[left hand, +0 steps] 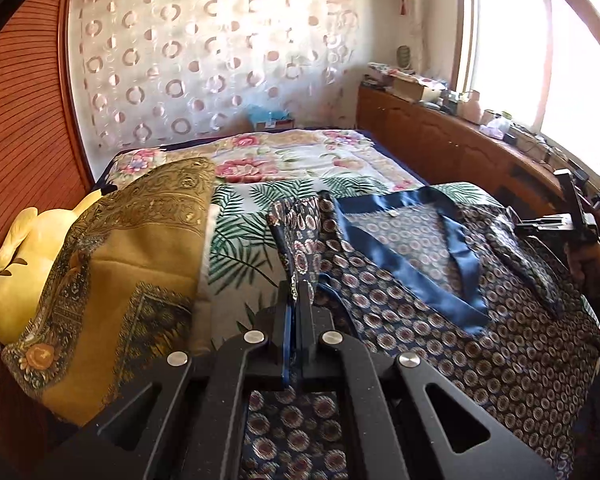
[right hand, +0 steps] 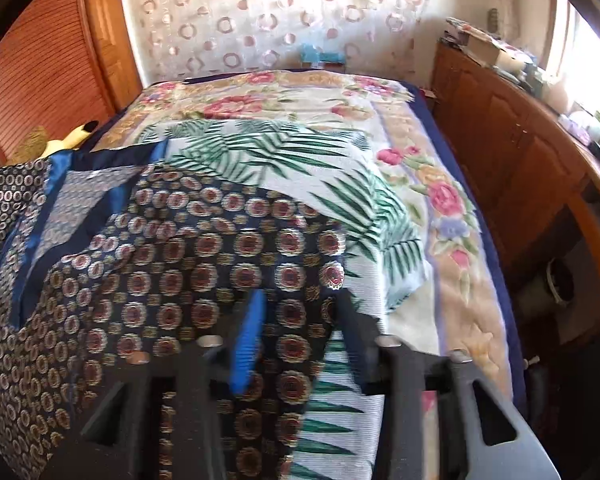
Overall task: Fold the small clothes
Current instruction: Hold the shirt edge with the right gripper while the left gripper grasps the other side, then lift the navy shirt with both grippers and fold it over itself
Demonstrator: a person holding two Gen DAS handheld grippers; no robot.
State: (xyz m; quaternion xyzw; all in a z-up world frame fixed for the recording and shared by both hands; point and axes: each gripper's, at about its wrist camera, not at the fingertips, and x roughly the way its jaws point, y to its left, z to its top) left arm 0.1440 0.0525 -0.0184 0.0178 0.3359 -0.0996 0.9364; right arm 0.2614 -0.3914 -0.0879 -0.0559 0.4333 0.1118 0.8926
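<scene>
A navy patterned garment [left hand: 440,312] with blue satin trim lies spread on the bed, collar facing up. My left gripper [left hand: 298,296] is shut on its left sleeve edge, which rises as a lifted fold. In the right wrist view the same garment [right hand: 188,248] fills the left half. My right gripper [right hand: 300,304] is open, its fingers straddling the garment's right edge over the palm-leaf cloth [right hand: 300,160]. The right gripper also shows in the left wrist view [left hand: 572,216] at the garment's far right.
A gold patterned blanket [left hand: 132,260] is heaped over a yellow plush toy [left hand: 24,256] at the left. A floral bedspread [right hand: 440,184] covers the bed. A wooden cabinet [right hand: 520,152] with clutter runs along the right under the window. A wooden louvred door [left hand: 24,120] stands at the left.
</scene>
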